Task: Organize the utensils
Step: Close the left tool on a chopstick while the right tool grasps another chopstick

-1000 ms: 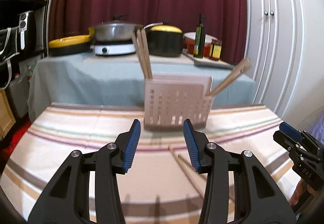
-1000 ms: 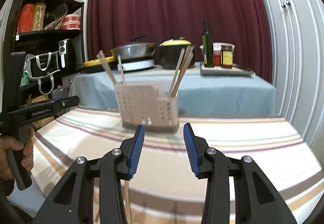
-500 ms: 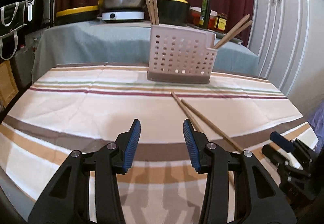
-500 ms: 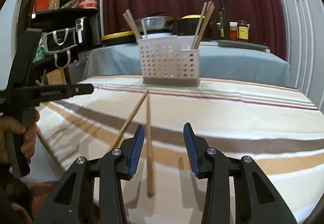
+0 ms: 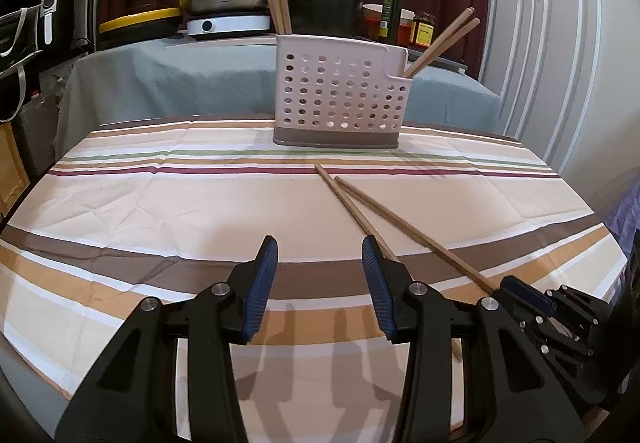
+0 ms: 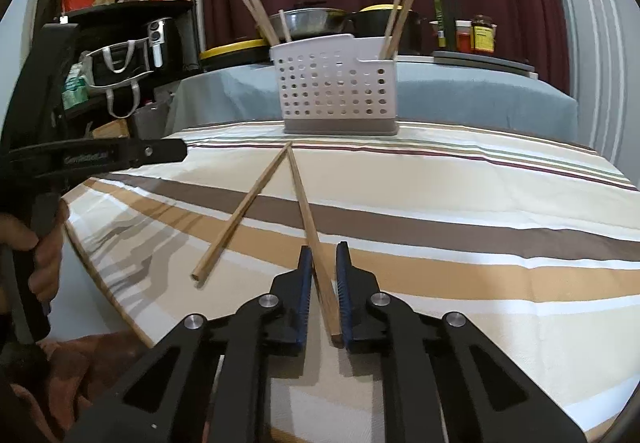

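Right gripper point(image 6: 322, 275) is sitting low over the striped tablecloth point(image 6: 480, 211) with its jaws nearly closed around the near end of one chopstick point(image 6: 310, 227); pads point(image 6: 305, 279) are looking just beside the wood, can't tell if they're actually clamping yet, so calling it a grasp in progress rather than a firm hold. Left gripper point(image 5: 318, 275) is hanging released, jaws wide, nothing between them, near the table's front edge.

Second loose chopstick point(image 6: 240, 215) is lying on the cloth to the left of the first; far tips of the two are nearly meeting, pointing at the perforated utensil holder point(image 6: 338, 91) standing at the far side of the table; more chopsticks are already standing in both of its ends.

Handling, as a judgement: stick is looking like wood, so light, stiff, thin; likely to roll or pivot on the cloth if pinched off-centre; held this near the end, the long free length is going to swing, so a grip further in would be steadier; lying flat, it's giving the pads little height to bite on.

Hard to make out: the gripped stick's butt end is partly lost behind the right finger; in the left view the first stick's near part is running behind the left gripper's finger; the holder's inner dividers aren't showing; another thin stick-like line at the table's left edge in the right view, unclear what it is.
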